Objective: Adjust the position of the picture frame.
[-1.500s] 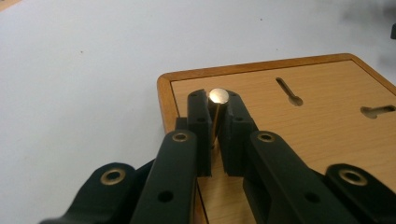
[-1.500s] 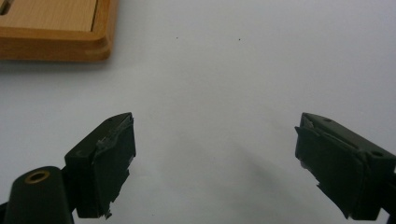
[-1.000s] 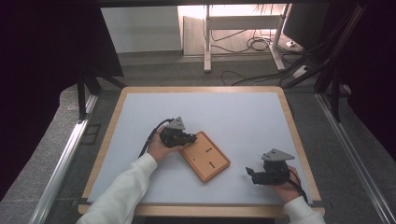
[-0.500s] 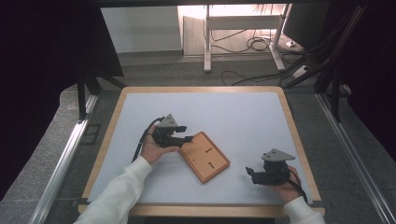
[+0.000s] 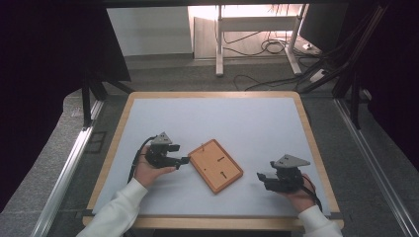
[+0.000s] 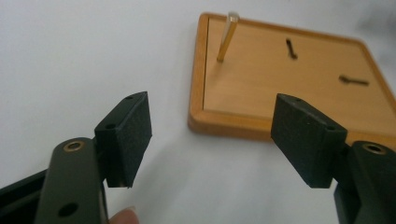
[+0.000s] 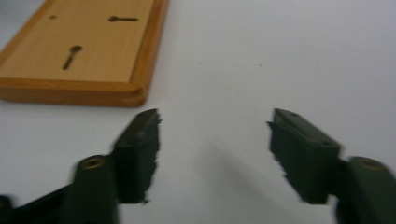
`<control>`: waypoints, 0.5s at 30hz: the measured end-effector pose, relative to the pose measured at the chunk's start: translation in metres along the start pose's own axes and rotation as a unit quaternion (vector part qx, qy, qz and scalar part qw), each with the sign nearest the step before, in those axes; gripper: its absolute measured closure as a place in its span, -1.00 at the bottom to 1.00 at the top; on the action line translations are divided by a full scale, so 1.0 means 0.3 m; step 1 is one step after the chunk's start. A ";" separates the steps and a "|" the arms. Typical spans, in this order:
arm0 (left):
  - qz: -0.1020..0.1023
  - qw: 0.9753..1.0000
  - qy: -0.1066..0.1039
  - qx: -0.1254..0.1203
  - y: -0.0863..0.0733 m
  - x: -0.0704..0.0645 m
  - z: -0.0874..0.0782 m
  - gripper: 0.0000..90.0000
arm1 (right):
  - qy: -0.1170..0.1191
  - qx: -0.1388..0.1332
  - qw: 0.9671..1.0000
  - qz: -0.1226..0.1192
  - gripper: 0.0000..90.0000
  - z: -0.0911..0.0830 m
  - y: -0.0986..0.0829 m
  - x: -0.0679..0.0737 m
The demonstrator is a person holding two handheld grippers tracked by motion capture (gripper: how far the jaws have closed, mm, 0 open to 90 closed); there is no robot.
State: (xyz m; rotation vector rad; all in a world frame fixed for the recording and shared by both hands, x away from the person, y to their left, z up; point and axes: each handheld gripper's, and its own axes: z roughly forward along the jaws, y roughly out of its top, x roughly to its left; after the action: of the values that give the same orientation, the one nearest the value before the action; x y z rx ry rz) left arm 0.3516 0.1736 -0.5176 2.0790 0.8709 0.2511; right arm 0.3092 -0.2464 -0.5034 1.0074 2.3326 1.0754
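At the left of the high view we see the left gripper held low over the white table in a hand that comes out of a white sleeve, its tip pointing right and stopping just short of a wooden board. In the left gripper view its fingers stand wide apart and released, with nothing between them but bare table, and the near rim of the board lies just beyond them. The board lies flat near the middle of the table, turned at an angle to the table's edges; it has a raised rim, two dark keyhole-shaped slots in its face, and a thin brass-coloured pin standing tilted near one corner. Farther right, well apart from the board, the right gripper sits near the front edge of the table, pointing left. In the right gripper view its fingers are likewise spread and released over empty white surface, the board's corner off to the upper left.
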 end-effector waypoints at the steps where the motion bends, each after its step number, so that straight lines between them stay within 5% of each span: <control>1: 0.000 1.000 0.000 0.000 0.000 0.000 0.000 -0.36 | 0.003 0.001 1.000 -0.003 0.12 0.005 0.008 0.000; 2: 0.006 1.000 0.002 0.001 -0.004 -0.006 -0.002 -0.36 | 0.003 0.001 1.000 -0.003 0.12 0.005 0.008 0.000; 3: 0.015 1.000 0.004 0.003 -0.008 -0.016 -0.007 -0.37 | 0.013 0.001 1.000 -0.006 0.41 0.020 0.027 -0.003; 7: 0.026 1.000 0.008 0.001 -0.012 -0.034 -0.019 -0.37 | 0.028 0.007 1.000 -0.014 0.80 0.052 0.066 -0.008; 15: 0.020 1.000 0.003 0.001 -0.033 -0.045 -0.028 -0.38 | 0.042 0.039 0.998 -0.029 0.99 0.143 0.104 -0.003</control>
State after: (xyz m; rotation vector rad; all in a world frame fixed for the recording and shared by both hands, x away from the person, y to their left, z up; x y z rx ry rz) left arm 0.3329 0.1739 -0.5185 2.1010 0.8329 0.2773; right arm 0.3491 -0.2117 -0.5065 0.9336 2.4735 1.0307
